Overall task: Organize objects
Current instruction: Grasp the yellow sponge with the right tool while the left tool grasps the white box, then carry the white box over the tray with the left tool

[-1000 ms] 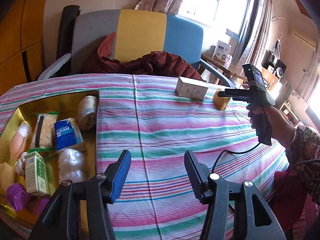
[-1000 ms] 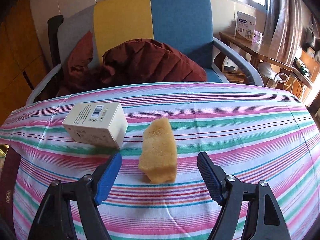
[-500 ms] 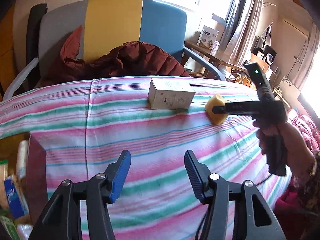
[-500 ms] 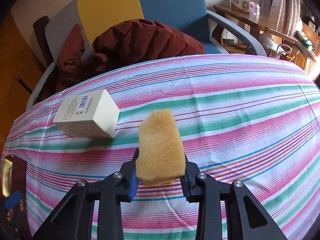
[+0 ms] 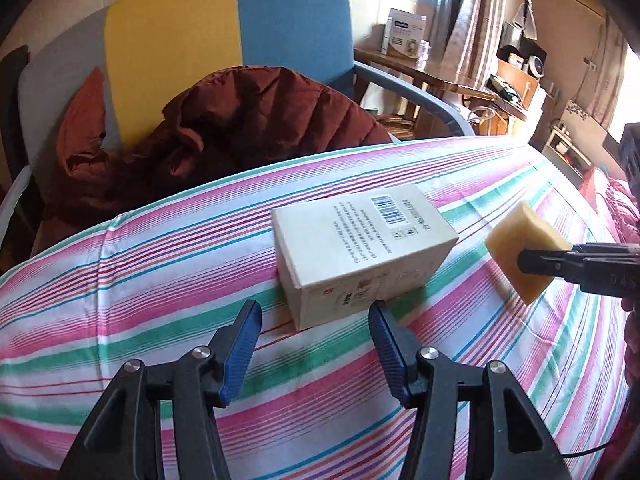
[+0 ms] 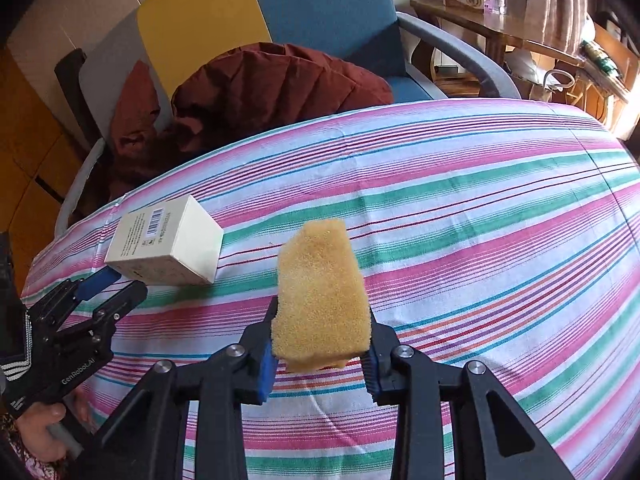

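A cream cardboard box (image 5: 360,252) with a barcode lies on the striped tablecloth (image 5: 140,292). My left gripper (image 5: 316,344) is open, its blue pads just short of the box's near end. The box also shows in the right wrist view (image 6: 168,242), with the left gripper (image 6: 110,286) beside it. My right gripper (image 6: 320,356) is shut on a yellow sponge (image 6: 322,292) and holds it above the cloth. The sponge also shows at the right of the left wrist view (image 5: 524,254).
A blue, yellow and grey armchair (image 5: 248,40) with a dark red jacket (image 5: 224,132) stands behind the table. A wooden side table (image 6: 500,36) with a white carton stands at the back right. The cloth's far edge drops off toward the chair.
My left gripper swung right from the gold tray and came up to the box, staying open. My right gripper closed on the sponge and lifted it off the cloth.
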A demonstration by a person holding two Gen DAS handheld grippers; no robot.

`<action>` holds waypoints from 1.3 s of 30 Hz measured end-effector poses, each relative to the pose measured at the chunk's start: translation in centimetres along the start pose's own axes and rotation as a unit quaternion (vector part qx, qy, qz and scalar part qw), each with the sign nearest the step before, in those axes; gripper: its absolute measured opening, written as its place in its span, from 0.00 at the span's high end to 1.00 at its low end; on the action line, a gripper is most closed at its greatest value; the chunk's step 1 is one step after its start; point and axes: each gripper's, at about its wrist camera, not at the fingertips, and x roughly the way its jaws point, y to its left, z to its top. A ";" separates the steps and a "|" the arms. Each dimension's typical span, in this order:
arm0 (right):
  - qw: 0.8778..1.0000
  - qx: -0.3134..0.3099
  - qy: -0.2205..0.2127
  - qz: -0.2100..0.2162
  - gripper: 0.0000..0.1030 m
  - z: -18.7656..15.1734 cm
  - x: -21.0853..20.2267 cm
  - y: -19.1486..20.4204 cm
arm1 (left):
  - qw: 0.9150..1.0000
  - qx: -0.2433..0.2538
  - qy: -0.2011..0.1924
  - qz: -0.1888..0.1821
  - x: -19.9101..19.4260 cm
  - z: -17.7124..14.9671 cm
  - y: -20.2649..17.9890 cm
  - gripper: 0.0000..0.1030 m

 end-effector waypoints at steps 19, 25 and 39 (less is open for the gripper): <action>0.998 0.053 -0.013 0.021 0.66 0.7 -1.3 -2.0 | 0.997 0.039 -0.061 0.016 -2.7 3.0 -4.1 0.19; 0.998 0.059 -0.009 0.026 0.65 0.6 -1.2 -2.3 | 0.994 0.104 0.016 0.019 2.5 3.0 -6.0 0.19; 0.998 0.038 -0.009 0.047 0.66 0.4 -0.9 -1.1 | 1.000 -0.006 -0.008 -0.019 0.5 -1.6 -4.3 0.51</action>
